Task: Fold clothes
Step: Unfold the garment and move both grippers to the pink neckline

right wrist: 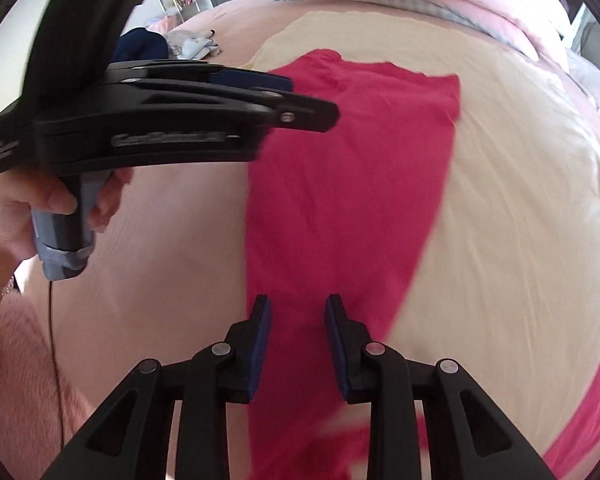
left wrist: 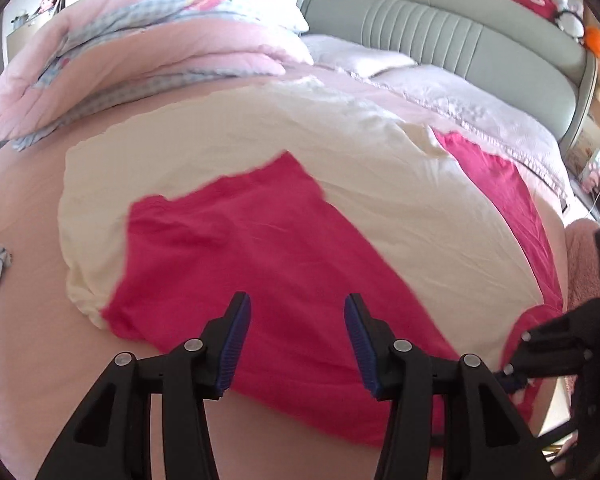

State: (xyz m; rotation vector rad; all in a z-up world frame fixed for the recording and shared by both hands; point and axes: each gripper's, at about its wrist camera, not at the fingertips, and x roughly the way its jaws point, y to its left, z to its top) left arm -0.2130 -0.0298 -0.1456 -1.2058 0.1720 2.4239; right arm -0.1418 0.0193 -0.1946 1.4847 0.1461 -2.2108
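You're hovering both grippers over the red garment [right wrist: 340,184] lying on the cream sheet [left wrist: 380,184] on the bed [left wrist: 28,320]. Left gripper [left wrist: 298,344] and right gripper [right wrist: 296,348] fingers are spread, pinching nothing. Garment's long axis is running away from the right fingers; right's nearer the hem.

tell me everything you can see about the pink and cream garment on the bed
The garment is soft, thin, wrinkled cloth in two colours, hot pink and cream. It lies spread flat on the pink bed sheet; one pink flap is folded over the cream middle, and a second pink strip runs along its far side. Both grippers hover over it with open jaws, gripping nothing.
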